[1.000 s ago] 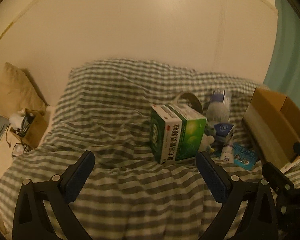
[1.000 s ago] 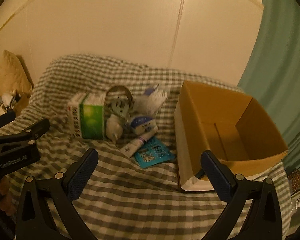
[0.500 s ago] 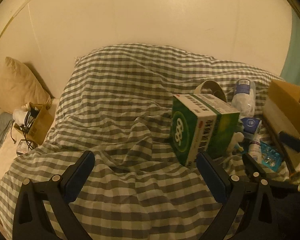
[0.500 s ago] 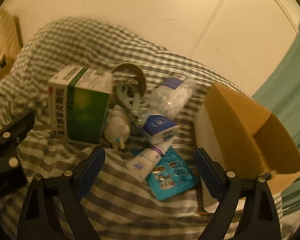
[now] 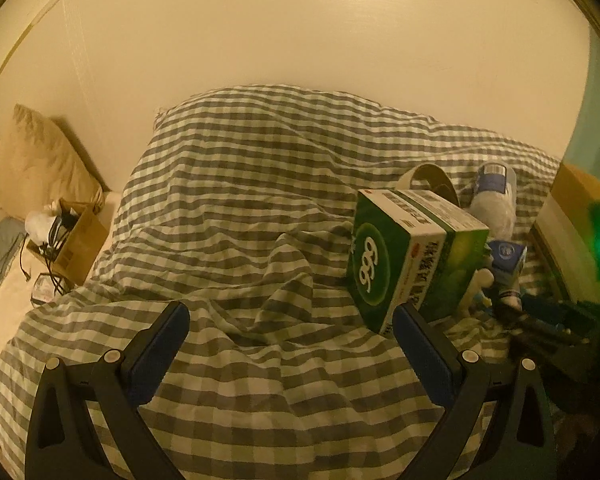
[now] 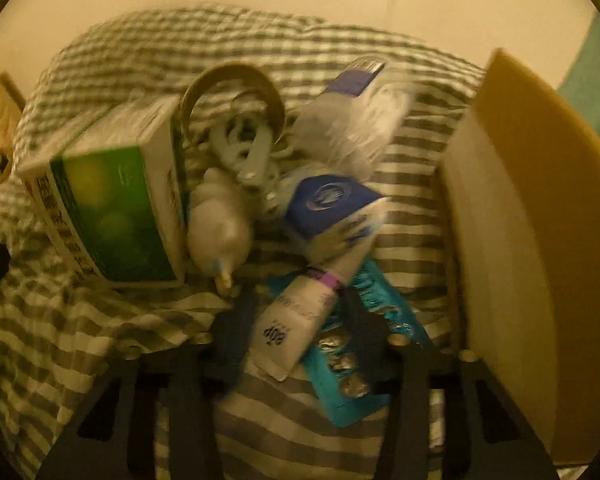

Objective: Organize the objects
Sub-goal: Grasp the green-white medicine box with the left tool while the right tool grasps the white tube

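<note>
A pile of objects lies on the checked bedcover (image 5: 236, 216). The green and white medicine box (image 5: 412, 256) (image 6: 116, 208) stands at its left. Beside it lie a tape roll (image 6: 232, 92), a white bottle (image 6: 220, 228), a bagged item with a blue label (image 6: 356, 120), a small blue box (image 6: 332, 204), a white tube (image 6: 300, 320) and a teal blister pack (image 6: 356, 356). My left gripper (image 5: 292, 344) is open and empty, left of the green box. My right gripper (image 6: 296, 320) is blurred, its fingers on either side of the white tube, partly closed around it.
An open cardboard box (image 6: 524, 240) stands right of the pile, and its edge shows in the left wrist view (image 5: 580, 220). A wall runs behind the bed. A beige pillow (image 5: 40, 160) and a small carton of cables (image 5: 68, 236) sit at the far left.
My right gripper has moved down and forward into the pile and its fingers have narrowed around the white tube. The left gripper has drifted left, still open.
</note>
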`<state>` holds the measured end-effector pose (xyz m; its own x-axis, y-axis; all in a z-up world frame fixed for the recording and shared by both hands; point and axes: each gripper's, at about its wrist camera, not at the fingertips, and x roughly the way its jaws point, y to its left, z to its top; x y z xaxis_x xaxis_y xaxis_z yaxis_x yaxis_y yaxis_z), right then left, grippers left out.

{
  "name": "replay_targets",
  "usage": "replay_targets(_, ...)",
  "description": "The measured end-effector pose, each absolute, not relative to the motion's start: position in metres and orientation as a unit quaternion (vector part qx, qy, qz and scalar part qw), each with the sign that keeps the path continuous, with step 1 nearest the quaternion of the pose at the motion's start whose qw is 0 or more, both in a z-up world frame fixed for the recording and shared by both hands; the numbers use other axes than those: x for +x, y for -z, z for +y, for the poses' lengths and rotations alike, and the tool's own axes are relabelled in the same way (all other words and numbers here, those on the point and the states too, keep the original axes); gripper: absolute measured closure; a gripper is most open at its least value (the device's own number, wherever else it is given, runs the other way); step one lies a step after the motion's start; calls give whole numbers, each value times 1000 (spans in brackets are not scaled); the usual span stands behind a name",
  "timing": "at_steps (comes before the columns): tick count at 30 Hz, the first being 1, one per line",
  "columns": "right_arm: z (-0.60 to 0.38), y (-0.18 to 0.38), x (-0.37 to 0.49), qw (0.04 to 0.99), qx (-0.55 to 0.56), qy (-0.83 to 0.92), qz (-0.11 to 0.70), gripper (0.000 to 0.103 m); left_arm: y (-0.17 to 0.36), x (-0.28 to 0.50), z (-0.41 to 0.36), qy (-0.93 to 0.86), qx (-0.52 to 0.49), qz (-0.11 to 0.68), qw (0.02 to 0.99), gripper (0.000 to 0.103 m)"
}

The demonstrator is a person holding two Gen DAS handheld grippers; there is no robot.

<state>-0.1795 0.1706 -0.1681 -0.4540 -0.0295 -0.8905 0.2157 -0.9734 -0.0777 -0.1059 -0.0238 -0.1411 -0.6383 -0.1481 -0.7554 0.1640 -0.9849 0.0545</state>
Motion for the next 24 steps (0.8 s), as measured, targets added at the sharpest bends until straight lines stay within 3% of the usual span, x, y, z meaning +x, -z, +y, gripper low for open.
replay_targets(3,177,151,-165,87,489,864,83,93,142,-106,-15,905,418,-2,79,0)
replay_targets(8,189,123,-149,101,450,884,79,97,140,-115,8,907,416,-26,62,0)
replay_targets(16,214,123,-155,105,458,882,36,98,143,-144,43,908,418,-28,25,0)
replay_targets(24,202,132,-162,92,456,884,47,98,152,-175,63,911,406,-53,51,0)
